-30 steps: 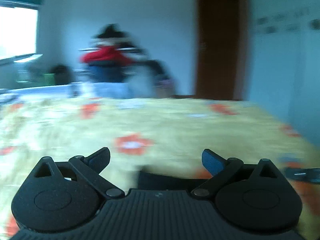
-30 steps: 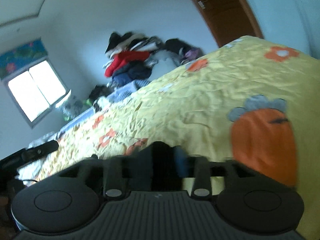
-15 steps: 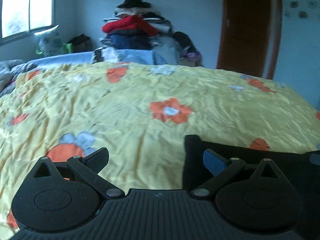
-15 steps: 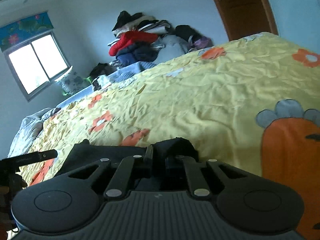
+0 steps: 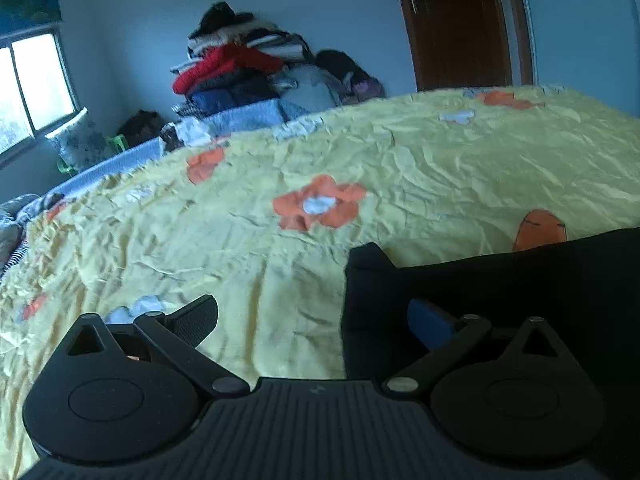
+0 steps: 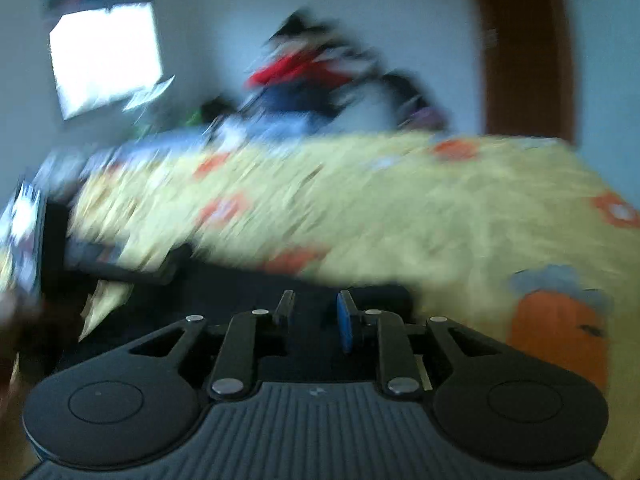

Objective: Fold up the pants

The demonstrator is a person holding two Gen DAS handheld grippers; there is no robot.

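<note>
Black pants (image 5: 500,280) lie flat on the yellow flowered bedspread (image 5: 400,168), their left edge and a corner showing in the left wrist view. My left gripper (image 5: 312,312) is open wide and hovers low over that edge, its right finger above the cloth and its left one above bare bedspread. The right wrist view is blurred. There the pants (image 6: 240,284) stretch to the left, and my right gripper (image 6: 314,308) sits over them. Its jaws are opening, a narrow gap shows between the pads, and dark cloth lies in and behind the gap.
A tall pile of clothes (image 5: 240,68) stands at the far side of the bed. A brown door (image 5: 460,24) is at the back right and a window (image 5: 32,88) on the left wall. Yellow bedspread (image 6: 400,208) spreads beyond the pants.
My left gripper has sunk toward the pants' left edge, staying open. My right gripper pinched a bunch of black cloth, swung sideways and rolled level, and now shows a gap between its pads.
</note>
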